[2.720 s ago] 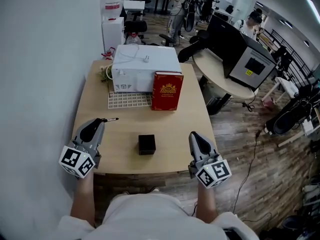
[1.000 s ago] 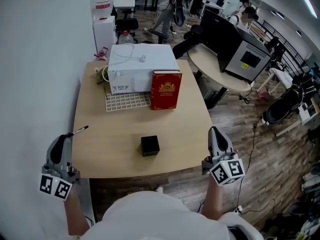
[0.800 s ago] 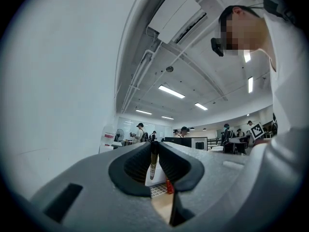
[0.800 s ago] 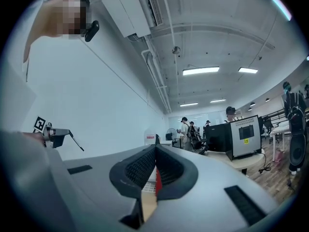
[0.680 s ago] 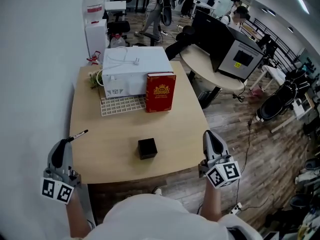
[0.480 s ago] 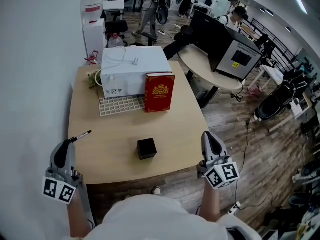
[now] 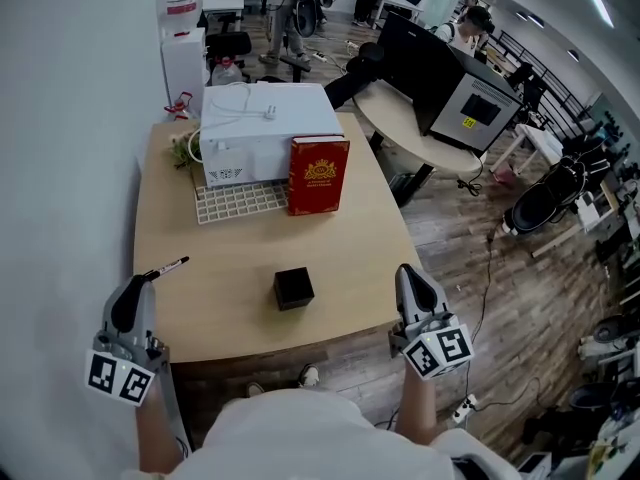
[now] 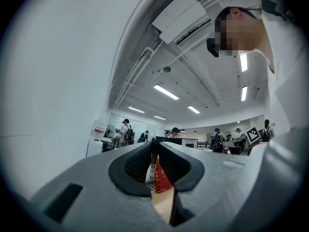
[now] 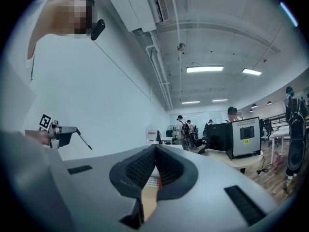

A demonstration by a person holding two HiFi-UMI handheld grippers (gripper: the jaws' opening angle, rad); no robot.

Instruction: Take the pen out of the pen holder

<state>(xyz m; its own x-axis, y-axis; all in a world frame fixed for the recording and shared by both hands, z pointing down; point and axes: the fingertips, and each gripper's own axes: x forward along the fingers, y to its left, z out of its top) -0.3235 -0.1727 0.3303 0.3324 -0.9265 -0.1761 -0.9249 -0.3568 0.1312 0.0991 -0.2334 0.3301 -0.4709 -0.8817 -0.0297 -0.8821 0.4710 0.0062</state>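
Observation:
A small black cube-shaped pen holder (image 7: 293, 288) stands near the front middle of the wooden table (image 7: 230, 243). My left gripper (image 7: 143, 280) hovers at the table's front left corner, shut on a thin dark pen (image 7: 170, 265) whose tip points up and to the right. In the left gripper view the pen (image 8: 153, 162) stands pinched between the pads of the left gripper (image 8: 154, 151). My right gripper (image 7: 405, 271) floats off the table's right front edge. Its jaws (image 9: 155, 150) are shut with nothing between them. The right gripper view also catches the left gripper (image 9: 62, 132) with the pen (image 9: 85, 141).
A white boxy appliance (image 7: 262, 128) sits at the back of the table, with a red book (image 7: 318, 175) upright in front of it and a white grid rack (image 7: 235, 201) beside it. A white wall runs along the left. A round table (image 7: 420, 128) and several people are behind.
Since the oldest frame my left gripper has drawn back and left with the pen, from over the table to its front left corner. My right gripper has drifted slightly inward.

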